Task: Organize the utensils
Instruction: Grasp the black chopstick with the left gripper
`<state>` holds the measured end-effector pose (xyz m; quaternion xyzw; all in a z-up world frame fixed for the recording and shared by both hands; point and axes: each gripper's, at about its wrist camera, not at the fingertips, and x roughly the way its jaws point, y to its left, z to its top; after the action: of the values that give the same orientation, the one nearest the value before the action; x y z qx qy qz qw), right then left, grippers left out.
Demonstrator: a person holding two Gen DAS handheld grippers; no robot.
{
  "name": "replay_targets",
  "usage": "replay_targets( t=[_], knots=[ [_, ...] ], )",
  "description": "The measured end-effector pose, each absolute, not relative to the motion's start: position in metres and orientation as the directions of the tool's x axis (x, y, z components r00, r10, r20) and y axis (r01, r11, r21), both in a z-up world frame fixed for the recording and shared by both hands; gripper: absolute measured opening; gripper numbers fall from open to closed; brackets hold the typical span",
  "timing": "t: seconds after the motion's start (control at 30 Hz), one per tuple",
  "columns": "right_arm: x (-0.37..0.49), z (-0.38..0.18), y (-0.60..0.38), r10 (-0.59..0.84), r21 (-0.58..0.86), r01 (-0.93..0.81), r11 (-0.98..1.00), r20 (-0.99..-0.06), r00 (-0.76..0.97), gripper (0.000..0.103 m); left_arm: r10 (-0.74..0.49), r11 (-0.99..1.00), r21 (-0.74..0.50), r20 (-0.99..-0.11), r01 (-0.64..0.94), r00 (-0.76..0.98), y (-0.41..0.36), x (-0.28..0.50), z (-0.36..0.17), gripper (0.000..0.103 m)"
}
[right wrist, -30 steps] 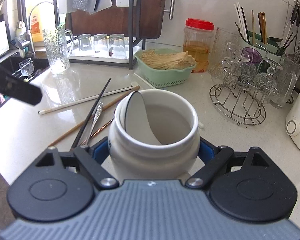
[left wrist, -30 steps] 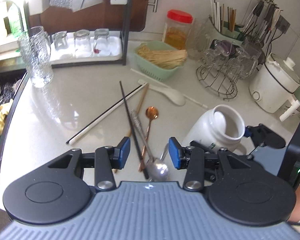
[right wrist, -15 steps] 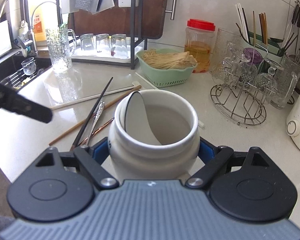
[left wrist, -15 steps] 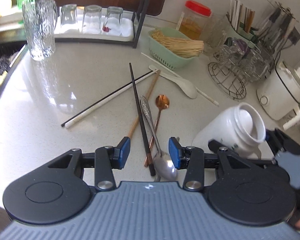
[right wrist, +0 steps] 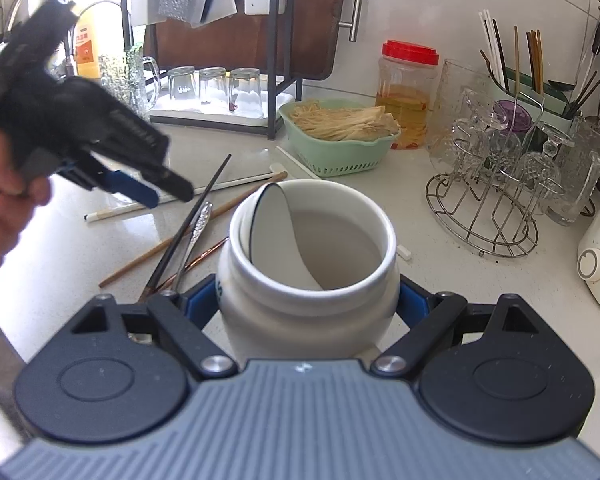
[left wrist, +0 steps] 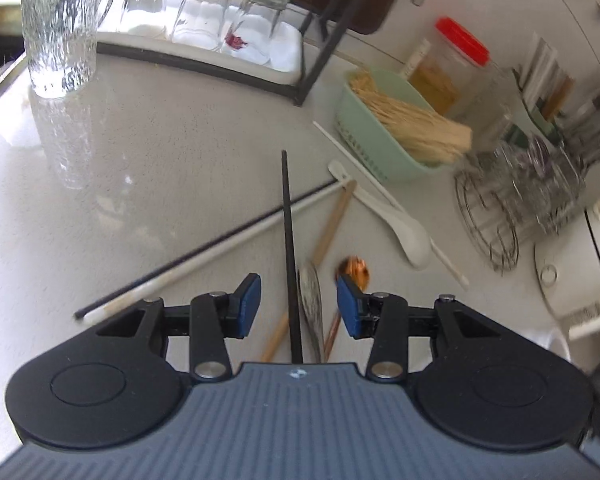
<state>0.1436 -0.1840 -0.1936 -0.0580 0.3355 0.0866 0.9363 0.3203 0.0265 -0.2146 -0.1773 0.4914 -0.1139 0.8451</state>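
Moved: the left gripper [left wrist: 298, 306] has dropped closer to the utensil pile than a second ago, and in the right wrist view it now reaches in further from the left, blurred, over the countertop; the right gripper and its jar sit as before.
Countertop [left wrist: 148, 168]: pale speckled stone, carrying everything below.
Glass rack [right wrist: 204, 116]: black frame at the back with three upturned glasses on a white tray.
Wire stand [right wrist: 496, 208]: round, at the right, holding crystal glasses.
Green basket [right wrist: 340, 148]: filled with pale sticks, beside a red-lidded jar.
White jar [right wrist: 312, 280]: upright at the near edge of the countertop, open-mouthed, a white spoon with a dark rim leaning inside.
Right gripper [right wrist: 310, 300]: both blue pads pressed on the white jar's sides, clamped firmly.
Left gripper: jaws about half apart, nothing gripped; the black chopstick and silver spoon lie on the countertop in the gap below the blue pads.
Person's hand [right wrist: 4, 208]: wrapped on the left gripper's handle.
White ceramic spoon [left wrist: 404, 232]: lying near the green basket.
Long white chopstick [left wrist: 220, 252]: lying aslant, a thin black one alongside.
Black chopstick [left wrist: 289, 240]: crossing the white one.
Wooden chopstick [left wrist: 332, 224]: angled beside the black.
Silver spoon [left wrist: 312, 300]: just right of the black chopstick.
Copper spoon [left wrist: 356, 270]: bowl beside the left gripper's right pad.
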Motion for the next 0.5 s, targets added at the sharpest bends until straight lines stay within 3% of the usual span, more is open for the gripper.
replay_targets(
  t=[0.17, 0.5],
  knots=[
    [0.146, -0.193, -0.183, 0.119, -0.058, -0.202, 0.978, -0.639, 0.760, 0.092, -0.370, 0.898, -0.439, -0.799, -0.040, 0.474, 0.027, 0.347, -0.227, 0.047],
    [0.152, -0.194, -0.181, 0.103, -0.064, -0.185, 0.981, -0.635, 0.766, 0.092, -0.368, 0.897, -0.438, -0.814, -0.058, 0.450, 0.022, 0.371, -0.240, 0.035]
  ],
)
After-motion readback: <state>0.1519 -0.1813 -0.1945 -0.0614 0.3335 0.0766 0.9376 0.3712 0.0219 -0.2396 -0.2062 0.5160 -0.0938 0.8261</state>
